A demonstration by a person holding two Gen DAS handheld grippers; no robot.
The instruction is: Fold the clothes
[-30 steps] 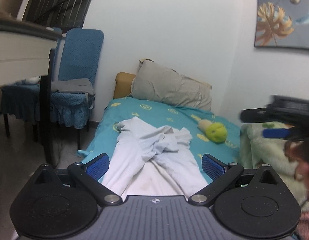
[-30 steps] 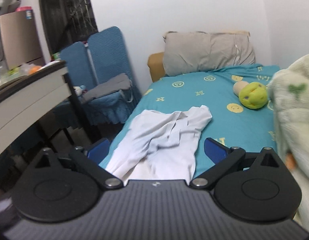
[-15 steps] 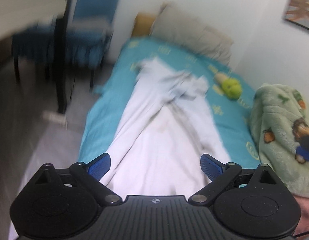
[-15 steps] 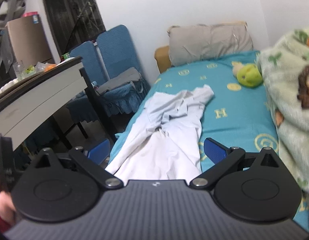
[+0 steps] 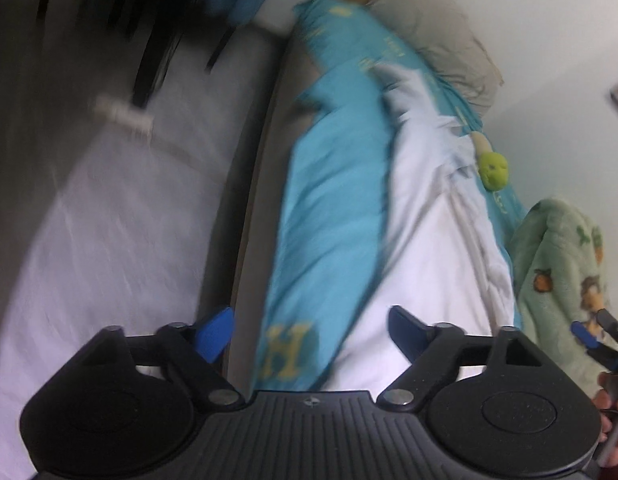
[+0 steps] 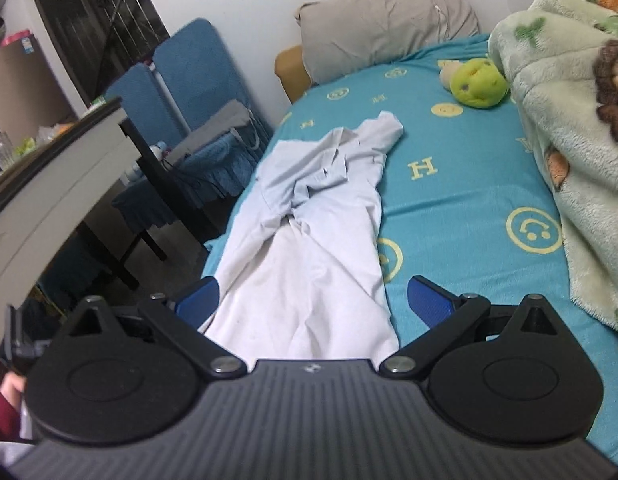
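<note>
Across the right wrist view, from left to right: a pale table edge curves down the left side, with blue chairs behind it at upper left. At the lower left corner a hand in a dark red sleeve shows, holding part of the other tool. A white garment lies crumpled lengthwise near the left edge of the bed, which has a turquoise sheet printed with yellow smiley faces and letters; the garment runs from centre frame down under the right claw. That claw's blue pads stand wide apart with nothing between them. A grey pillow sits at top centre, a green plush toy at upper right, and a pale green fleece blanket fills the right edge.

The left wrist view is blurred. Grey floor fills the left half, the turquoise bed side hangs in the centre, and the white garment lies right of centre. The left claw, at the bottom, is spread apart and empty.
</note>
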